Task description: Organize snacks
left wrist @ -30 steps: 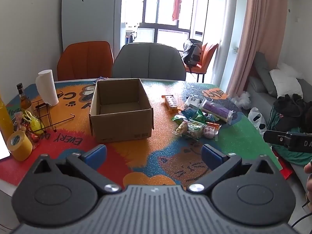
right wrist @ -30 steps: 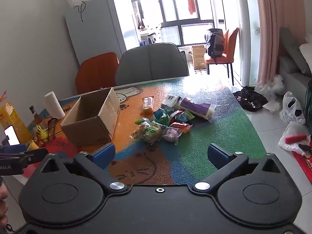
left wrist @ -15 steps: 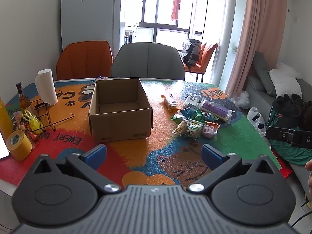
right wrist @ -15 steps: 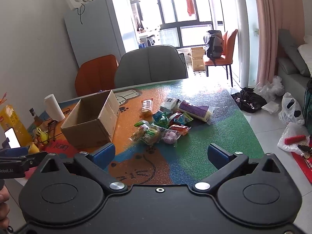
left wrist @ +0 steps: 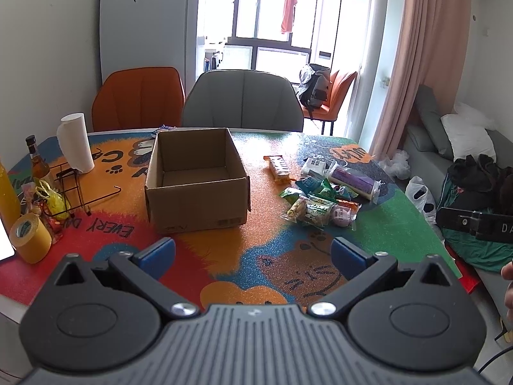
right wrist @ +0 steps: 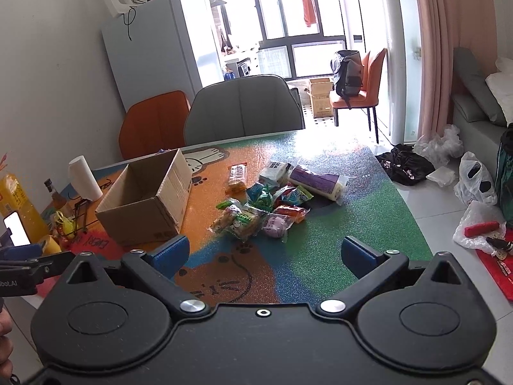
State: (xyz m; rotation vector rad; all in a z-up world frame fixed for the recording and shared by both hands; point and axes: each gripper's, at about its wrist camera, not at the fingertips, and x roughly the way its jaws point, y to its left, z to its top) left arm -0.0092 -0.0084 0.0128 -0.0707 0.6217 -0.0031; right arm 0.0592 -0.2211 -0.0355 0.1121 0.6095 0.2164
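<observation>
Both rigs are drifting only slightly since a second ago, the left view easing back a touch while the snacks and box are staying put. Left tongs [left wrist: 253, 250] are hovering above the near edge of the colourful surface [left wrist: 394, 224], spread wide and carrying nothing. Right tongs [right wrist: 265, 252] are hanging over the same near edge, also spread wide, with nothing between the blue pads [right wrist: 359, 255].

Sitting on the surface is the cardboard box [left wrist: 197, 179], open at the top and showing bare cardboard inside. Just to its right, apart from it, the snack pile [left wrist: 320, 199] is lying loose: a purple-wrapped roll [left wrist: 352, 179] at the far right, a white packet [left wrist: 314, 165] touching it, an orange-edged wafer pack [left wrist: 279, 166] lying by itself nearer the box, and green and pink packets heaped at the front.

Over on the left, a paper towel roll [left wrist: 75, 142], a bottle [left wrist: 40, 168] and a yellow tape roll [left wrist: 30, 239] are standing well clear of the snacks.
</observation>
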